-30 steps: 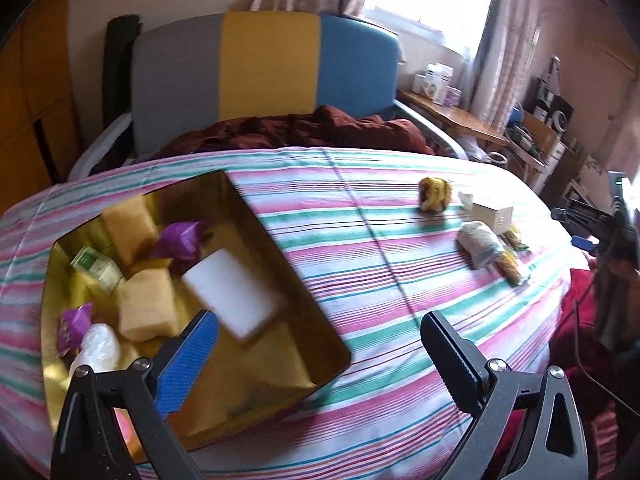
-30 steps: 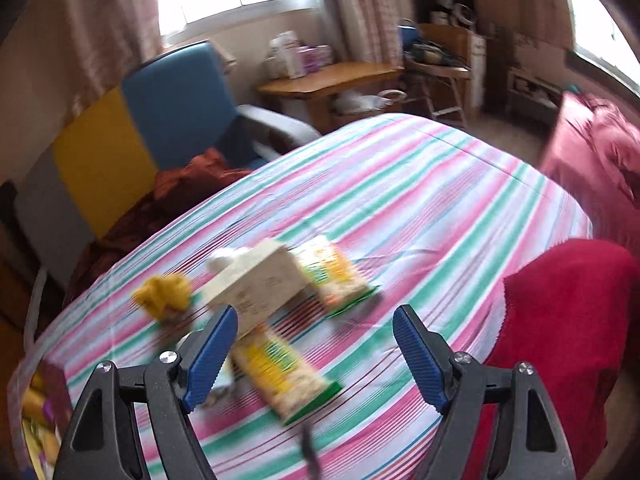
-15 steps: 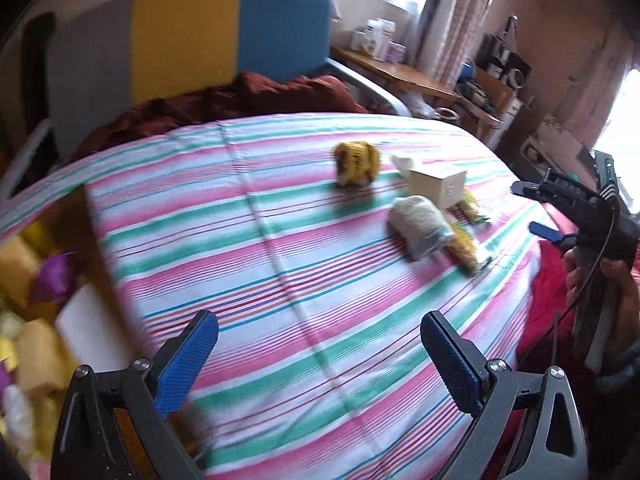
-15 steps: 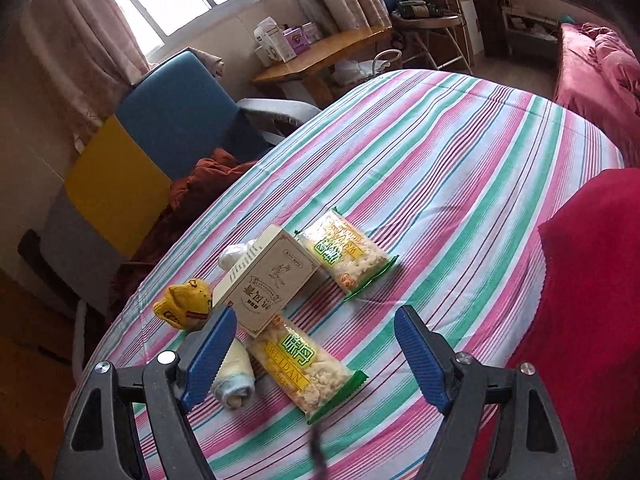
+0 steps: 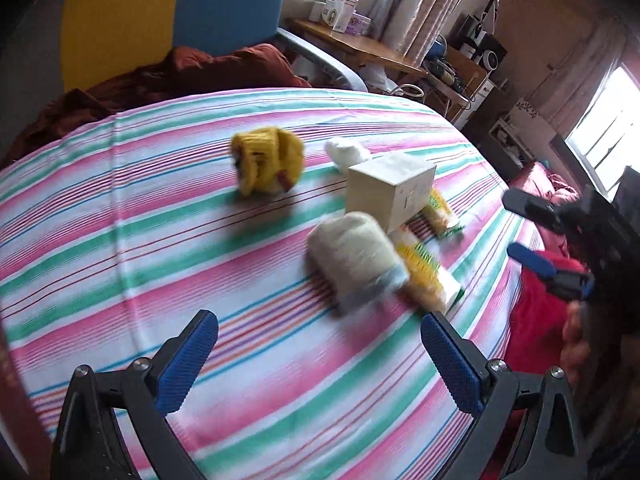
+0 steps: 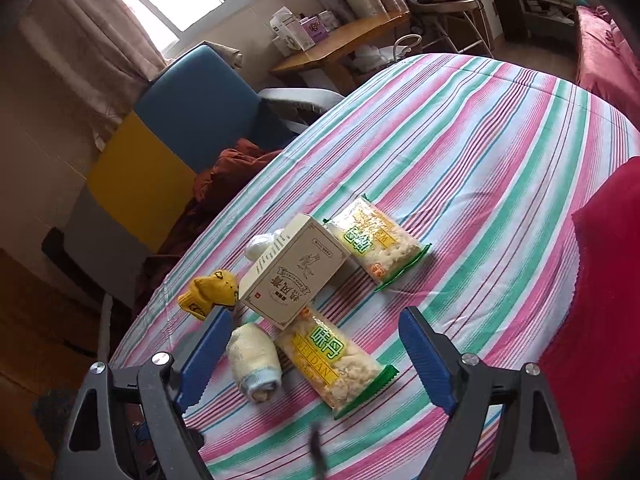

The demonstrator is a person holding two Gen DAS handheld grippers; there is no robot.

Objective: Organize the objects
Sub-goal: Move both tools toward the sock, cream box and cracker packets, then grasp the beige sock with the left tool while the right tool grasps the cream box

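Note:
On the striped tablecloth (image 5: 140, 240) lies a cluster: a yellow knitted roll (image 5: 267, 164) (image 6: 210, 292), a cream sock roll (image 5: 356, 262) (image 6: 254, 358), a beige box (image 5: 390, 190) (image 6: 298, 276), a white bundle (image 5: 346, 152) (image 6: 258, 245) behind it, and two yellow snack packets (image 6: 332, 360) (image 6: 376, 242). My left gripper (image 5: 316, 364) is open and empty, short of the sock roll. My right gripper (image 6: 312, 360) is open and empty above the near packet; it also shows at the right edge of the left wrist view (image 5: 532, 232).
A blue, yellow and grey armchair (image 6: 160, 152) with a rust blanket (image 5: 160, 80) stands behind the table. A wooden desk (image 6: 340, 44) with boxes is by the window. A red cloth (image 6: 600, 320) lies at the table's right edge.
My left gripper swung right, away from the gold tray, which has left view, and closed in on the cluster. My right gripper moved nearer the packets. Both stay open.

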